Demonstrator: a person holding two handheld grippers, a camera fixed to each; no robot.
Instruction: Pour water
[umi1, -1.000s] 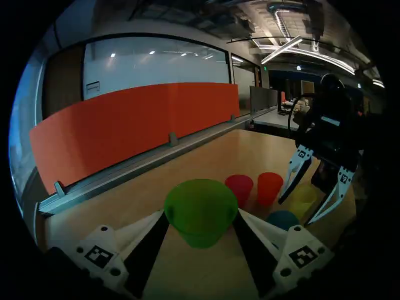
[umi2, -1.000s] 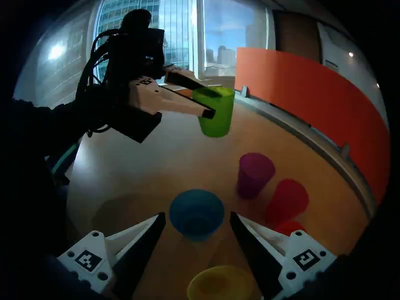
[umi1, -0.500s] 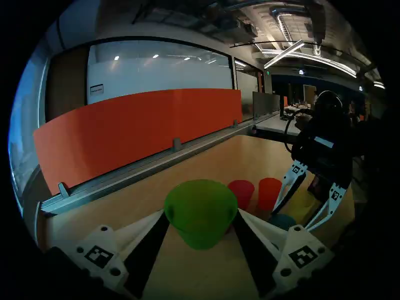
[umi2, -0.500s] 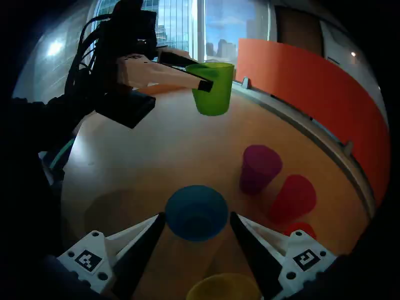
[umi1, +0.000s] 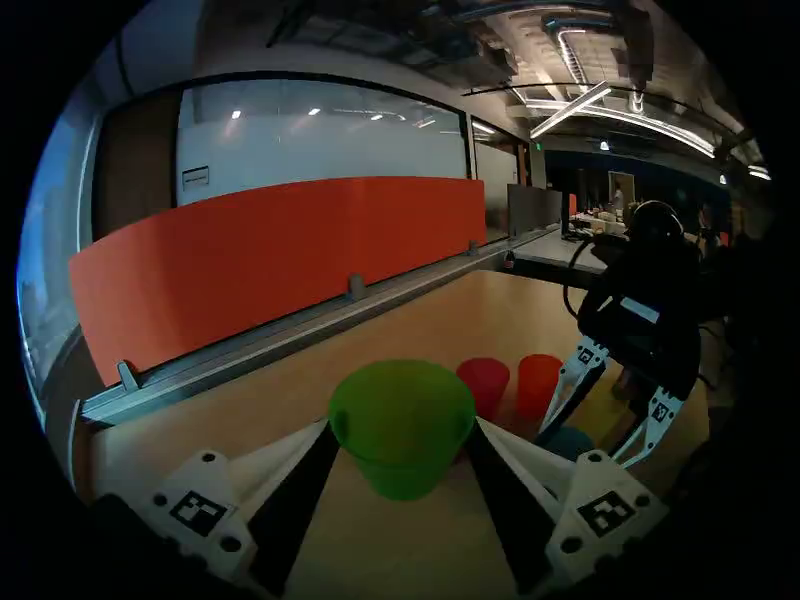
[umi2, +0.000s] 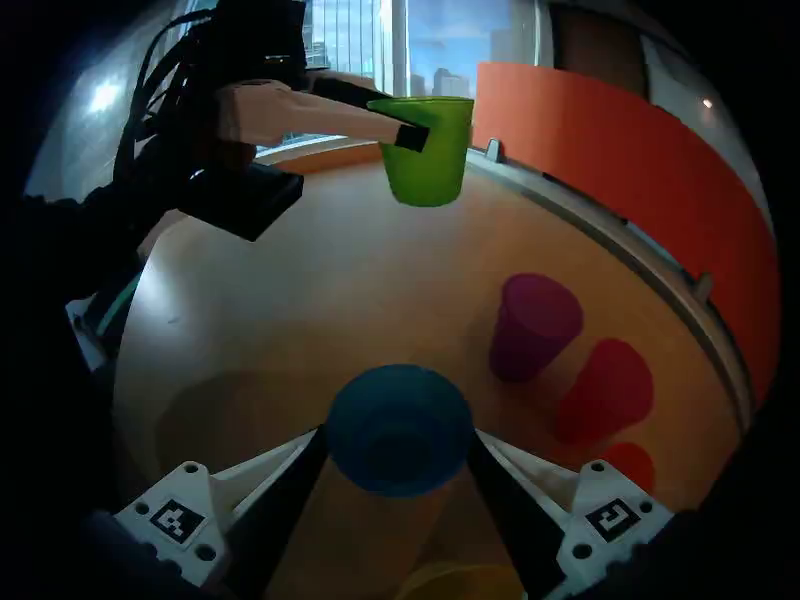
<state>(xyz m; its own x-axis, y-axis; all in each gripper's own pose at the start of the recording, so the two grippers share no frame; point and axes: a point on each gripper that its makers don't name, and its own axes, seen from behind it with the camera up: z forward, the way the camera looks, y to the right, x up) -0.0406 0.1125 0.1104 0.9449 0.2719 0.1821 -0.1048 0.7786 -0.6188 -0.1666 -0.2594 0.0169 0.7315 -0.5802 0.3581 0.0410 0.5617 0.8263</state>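
The left gripper (umi1: 400, 426) squeezes the green cup (umi1: 402, 445), and the right gripper (umi2: 396, 432) is wide open round the blue cup (umi2: 398, 452); tipping from far could spill water.

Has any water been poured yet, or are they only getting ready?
Done: the left gripper has the green cup clamped and held upright above the table. In hand: the right gripper has its fingers on either side of the blue cup; whether they pinch it, I cannot tell. Left: the pour itself. Neither cup is tilted, they are well apart, and I can make out no water in either.
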